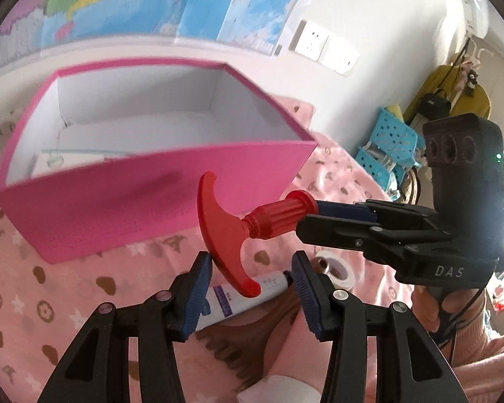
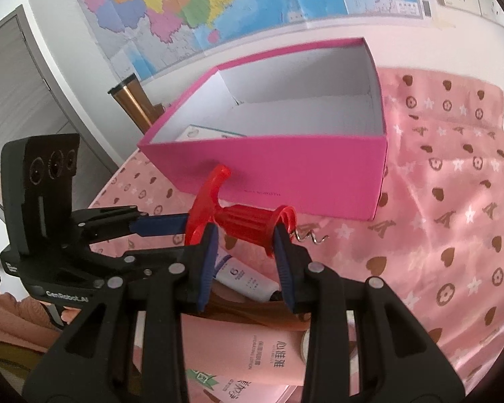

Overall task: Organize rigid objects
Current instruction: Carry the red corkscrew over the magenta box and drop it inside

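Pink patterned cloth with hearts, stars and flowers over the whole work surface. Open pink box with white inside, toward the far edge of the cloth near the map-covered wall; a white carton flat inside at the box's left end. Pink lotion tube with printed text at the near edge, partly under the right gripper's arms. White tube with a purple label flat on the cloth below the claws, a brown comb just beside it. Roll of white tape near the tube's cap end.

Red corkscrew off the cloth, in the air just before the box's near wall, T-handle to the left, metal spiral to the right. Right gripper closed across the corkscrew's ribbed barrel and flared collar, blue pads pressing from both sides. Left gripper with jaws apart, nothing clamped; in the left wrist view the handle's lower tip between the blue pads, contact with either pad not clear.
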### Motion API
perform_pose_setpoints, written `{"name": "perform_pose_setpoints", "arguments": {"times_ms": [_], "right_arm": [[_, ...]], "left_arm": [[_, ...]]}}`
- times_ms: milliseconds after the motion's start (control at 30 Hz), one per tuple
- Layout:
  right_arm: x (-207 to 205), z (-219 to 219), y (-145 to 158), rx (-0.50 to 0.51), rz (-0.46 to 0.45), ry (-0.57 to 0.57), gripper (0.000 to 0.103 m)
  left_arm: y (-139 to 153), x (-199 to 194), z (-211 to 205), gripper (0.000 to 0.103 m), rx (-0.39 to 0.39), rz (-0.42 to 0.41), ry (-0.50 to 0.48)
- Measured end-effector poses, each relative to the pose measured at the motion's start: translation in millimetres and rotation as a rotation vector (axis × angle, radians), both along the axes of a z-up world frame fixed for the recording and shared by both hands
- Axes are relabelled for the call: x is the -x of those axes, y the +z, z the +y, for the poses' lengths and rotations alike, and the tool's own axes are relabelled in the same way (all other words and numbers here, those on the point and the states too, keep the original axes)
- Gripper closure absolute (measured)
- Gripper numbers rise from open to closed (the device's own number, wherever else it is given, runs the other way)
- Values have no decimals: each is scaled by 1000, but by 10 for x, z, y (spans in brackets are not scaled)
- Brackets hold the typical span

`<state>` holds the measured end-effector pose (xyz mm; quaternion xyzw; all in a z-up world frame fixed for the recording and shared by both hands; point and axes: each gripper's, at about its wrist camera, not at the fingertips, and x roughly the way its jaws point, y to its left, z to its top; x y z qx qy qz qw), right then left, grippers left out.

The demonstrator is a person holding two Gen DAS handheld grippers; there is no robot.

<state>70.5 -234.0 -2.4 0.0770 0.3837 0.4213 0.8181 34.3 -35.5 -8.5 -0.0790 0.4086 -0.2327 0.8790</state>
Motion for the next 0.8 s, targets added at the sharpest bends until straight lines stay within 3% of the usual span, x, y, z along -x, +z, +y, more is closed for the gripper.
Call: {"name": "perform_pose_setpoints", "arguments": {"times_ms": [433,800], "right_arm": [[-119,6,446,-22,-117,3,66],[-518,128,670,-44,-131,13,66]], "left_arm": [[471,-89,-41,54,-44,-134,12],[590,-436,51,54,-49,-138,53]]}}
